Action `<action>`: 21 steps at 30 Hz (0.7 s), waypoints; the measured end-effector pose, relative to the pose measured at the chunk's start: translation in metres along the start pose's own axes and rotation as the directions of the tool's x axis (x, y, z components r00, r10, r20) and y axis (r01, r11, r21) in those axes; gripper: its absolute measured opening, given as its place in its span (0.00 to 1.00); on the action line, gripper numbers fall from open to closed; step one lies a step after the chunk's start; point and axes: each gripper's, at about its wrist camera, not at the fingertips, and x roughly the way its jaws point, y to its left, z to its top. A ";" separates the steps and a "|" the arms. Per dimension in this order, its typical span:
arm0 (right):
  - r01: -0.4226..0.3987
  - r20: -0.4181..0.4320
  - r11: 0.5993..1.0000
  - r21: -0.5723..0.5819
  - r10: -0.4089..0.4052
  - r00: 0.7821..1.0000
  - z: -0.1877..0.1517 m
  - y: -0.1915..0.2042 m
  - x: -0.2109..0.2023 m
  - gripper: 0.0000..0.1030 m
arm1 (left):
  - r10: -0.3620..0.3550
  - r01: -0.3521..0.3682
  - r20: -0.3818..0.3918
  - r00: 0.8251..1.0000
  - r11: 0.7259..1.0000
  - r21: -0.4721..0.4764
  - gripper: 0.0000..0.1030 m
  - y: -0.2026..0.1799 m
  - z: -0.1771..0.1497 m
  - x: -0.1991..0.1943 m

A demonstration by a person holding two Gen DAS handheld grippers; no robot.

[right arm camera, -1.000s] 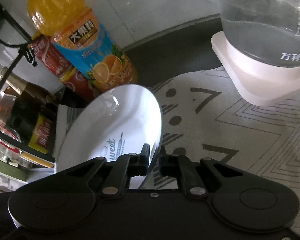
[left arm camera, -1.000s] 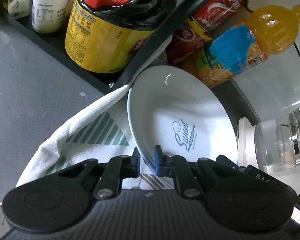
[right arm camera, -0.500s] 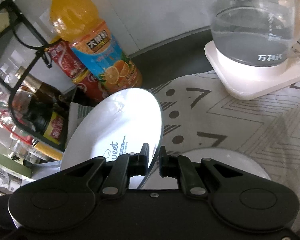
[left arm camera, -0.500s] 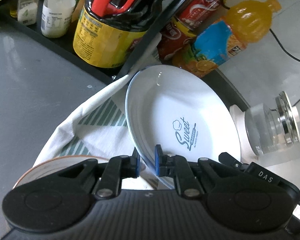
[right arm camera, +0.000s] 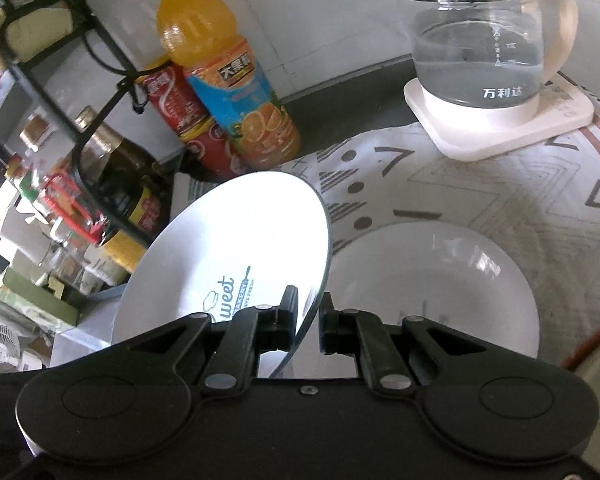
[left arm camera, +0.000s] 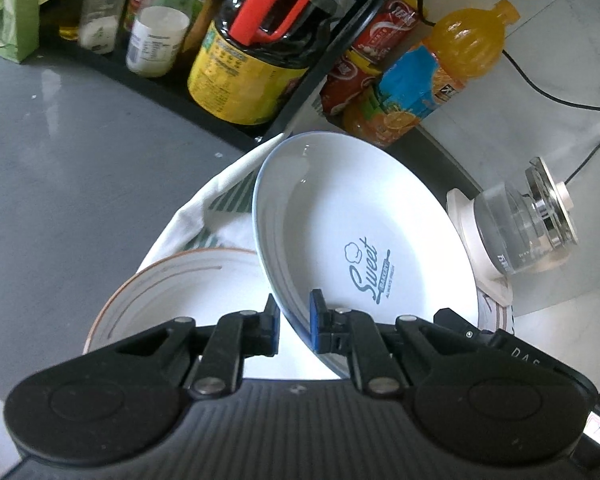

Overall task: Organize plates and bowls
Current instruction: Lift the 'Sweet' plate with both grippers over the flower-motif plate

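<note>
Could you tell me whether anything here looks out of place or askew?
Only the cloth: its edge is bunched against the rack base instead of lying flat. The Sweet plate is tilted, but both grippers hold it. Nothing looks spilled or broken.

Our left tongs (left arm camera: 293,326) are matte black, with two round-ended lobes, a ribbed panel between them, silver pivot screws on the angled linkage arms and blue pads on the fingertips (left arm camera: 315,322). White letters "DAS" show on a black part at their right side, beside a small pink-lit display. Our right tongs (right arm camera: 307,320) share the black build and silver screws, but their body is smooth and their pads black.
</note>
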 end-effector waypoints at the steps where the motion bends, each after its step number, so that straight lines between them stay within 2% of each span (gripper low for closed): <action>1: 0.000 0.000 1.000 -0.004 0.000 1.000 -0.004 0.001 -0.003 0.10 | 0.000 0.000 0.000 1.000 1.000 0.001 0.12 0.002 -0.002 -0.002; 21: 0.033 -0.018 0.998 -0.049 -0.034 0.999 -0.076 0.014 -0.042 0.11 | -0.009 0.010 -0.039 0.999 1.000 0.024 0.12 0.046 -0.048 -0.044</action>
